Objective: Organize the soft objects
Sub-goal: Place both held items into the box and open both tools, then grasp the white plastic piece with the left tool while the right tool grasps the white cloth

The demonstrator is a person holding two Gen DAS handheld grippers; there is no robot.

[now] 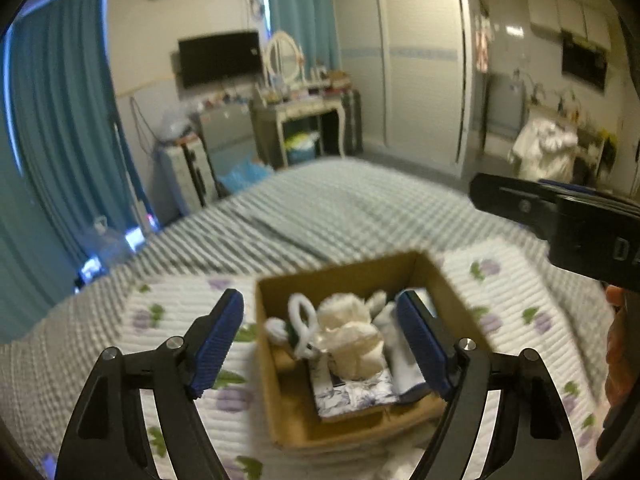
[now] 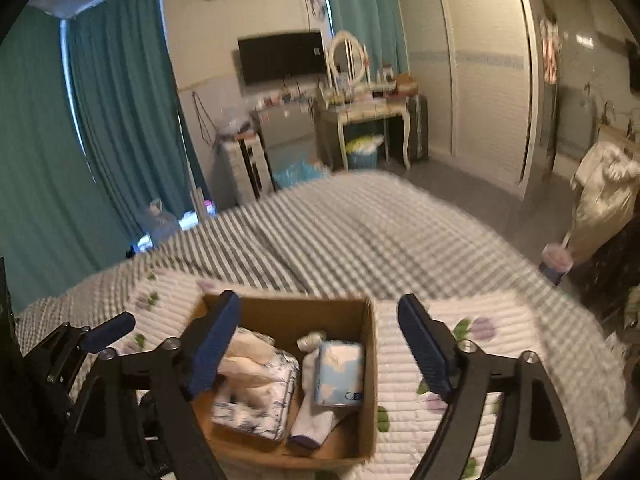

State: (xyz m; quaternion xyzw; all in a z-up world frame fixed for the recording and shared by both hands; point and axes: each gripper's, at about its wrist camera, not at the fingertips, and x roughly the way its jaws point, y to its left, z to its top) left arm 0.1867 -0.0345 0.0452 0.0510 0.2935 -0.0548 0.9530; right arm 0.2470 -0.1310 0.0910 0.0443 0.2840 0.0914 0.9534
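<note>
An open cardboard box (image 1: pixel 280 412) sits on a white quilted mat with purple flowers (image 1: pixel 520 300) on the bed. Inside lie a cream plush toy (image 1: pixel 352 340), a white fuzzy loop (image 1: pixel 302 320), a blue-patterned tissue pack (image 1: pixel 352 394) and white cloth. In the right wrist view the box (image 2: pixel 370 364) holds the patterned pack (image 2: pixel 260 404), a light blue packet (image 2: pixel 340 372) and a white sock (image 2: pixel 314 420). My left gripper (image 1: pixel 320 344) is open and empty just above the box. My right gripper (image 2: pixel 320 344) is open and empty over the box's right wall.
The bed has a grey striped cover (image 2: pixel 360 240). Beyond its foot stand a dressing table with mirror (image 2: pixel 360 108), a wall TV (image 2: pixel 280 56), teal curtains (image 2: pixel 120 120), a wardrobe (image 2: pixel 480 80) and a drawer unit (image 2: pixel 248 164). A cup (image 2: pixel 556 264) stands at the right.
</note>
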